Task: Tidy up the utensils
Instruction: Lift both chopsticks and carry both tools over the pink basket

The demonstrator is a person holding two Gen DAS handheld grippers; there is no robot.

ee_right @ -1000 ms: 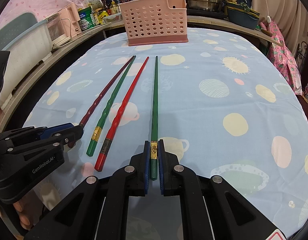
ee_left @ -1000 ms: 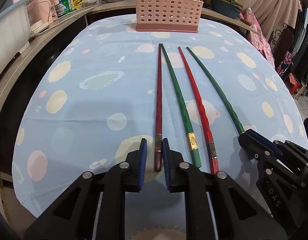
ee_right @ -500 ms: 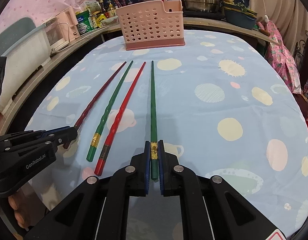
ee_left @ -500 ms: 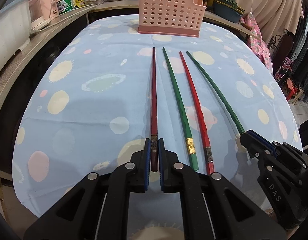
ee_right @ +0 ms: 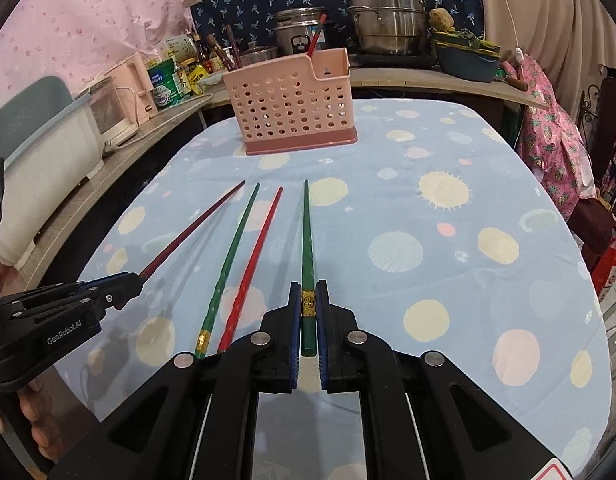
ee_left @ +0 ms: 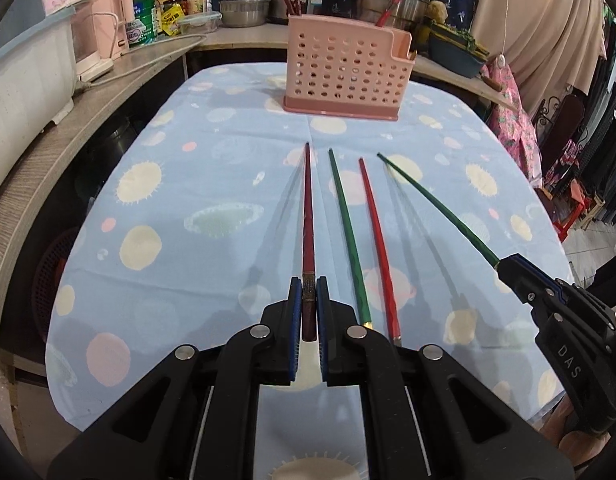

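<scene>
Left wrist view: each tool clenched on one chopstick, pink basket unobstructed beyond.

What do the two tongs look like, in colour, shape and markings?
Both are black plastic with angular linked arms, silver round rivets and blue ribbed pads on the finger insides. The left tongs carry white "GenRobot.AI" lettering on the side, seen from the right wrist. The right tongs show "DAS" on the side.

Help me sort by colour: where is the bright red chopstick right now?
The bright red chopstick lies on the tablecloth, third from the left in the left wrist view, between the loose green chopstick and the green one the right gripper holds.
</scene>
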